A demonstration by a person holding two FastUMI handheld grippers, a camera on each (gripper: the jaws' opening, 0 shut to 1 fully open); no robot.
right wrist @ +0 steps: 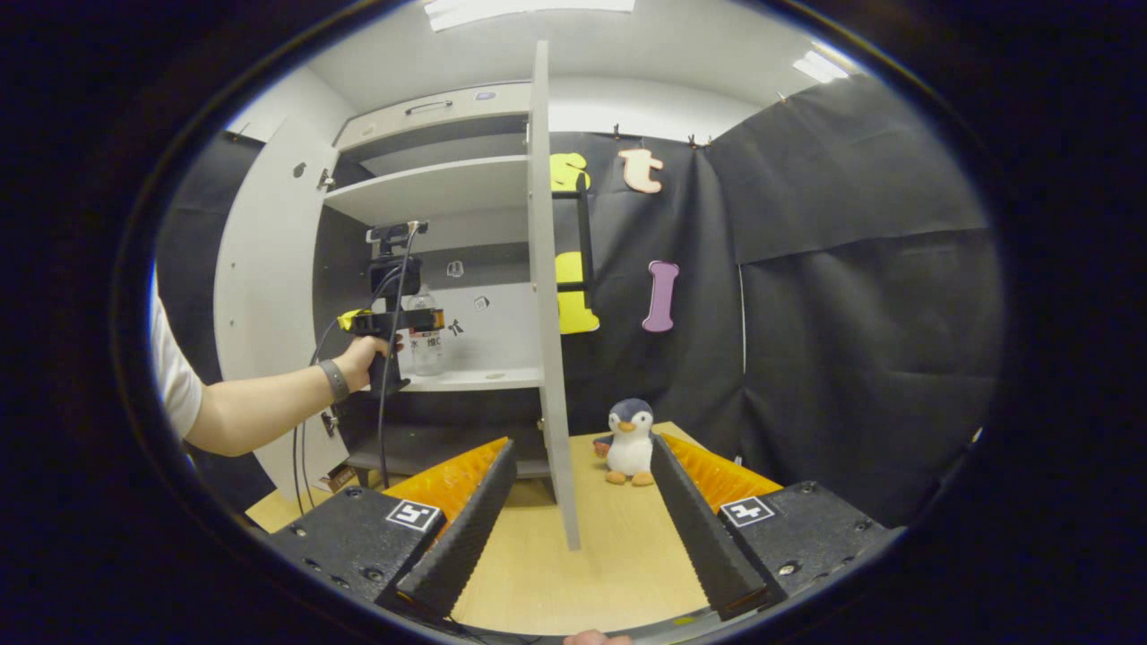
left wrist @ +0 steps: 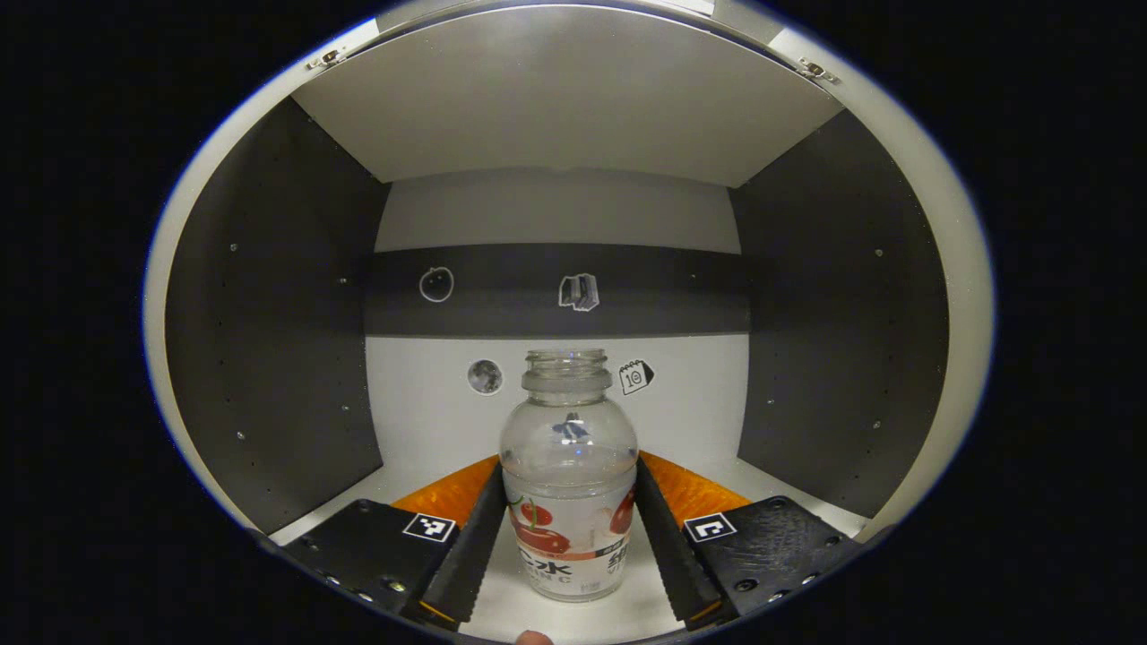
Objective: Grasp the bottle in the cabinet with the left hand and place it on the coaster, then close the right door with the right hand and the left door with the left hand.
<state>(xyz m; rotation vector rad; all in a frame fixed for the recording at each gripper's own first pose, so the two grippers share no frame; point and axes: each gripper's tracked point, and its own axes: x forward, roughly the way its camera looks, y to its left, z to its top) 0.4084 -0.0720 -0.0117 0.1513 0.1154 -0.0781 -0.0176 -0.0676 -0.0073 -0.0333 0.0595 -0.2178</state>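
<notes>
Inside the cabinet (left wrist: 556, 116), left tongs (left wrist: 570, 555) flank the bottle (left wrist: 568, 475).

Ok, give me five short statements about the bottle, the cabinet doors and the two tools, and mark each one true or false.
1. The bottle stands upright on the cabinet shelf. True.
2. The bottle has a cap on. False: its mouth is open, no cap.
3. The left tool has a finger on each side of the bottle. True, though whether they press on it cannot be told.
4. The right door is closed. False: it stands open, edge-on in the right gripper view.
5. The right tool holds the toy penguin. False: it is open and empty; the penguin sits farther off on the table.
</notes>
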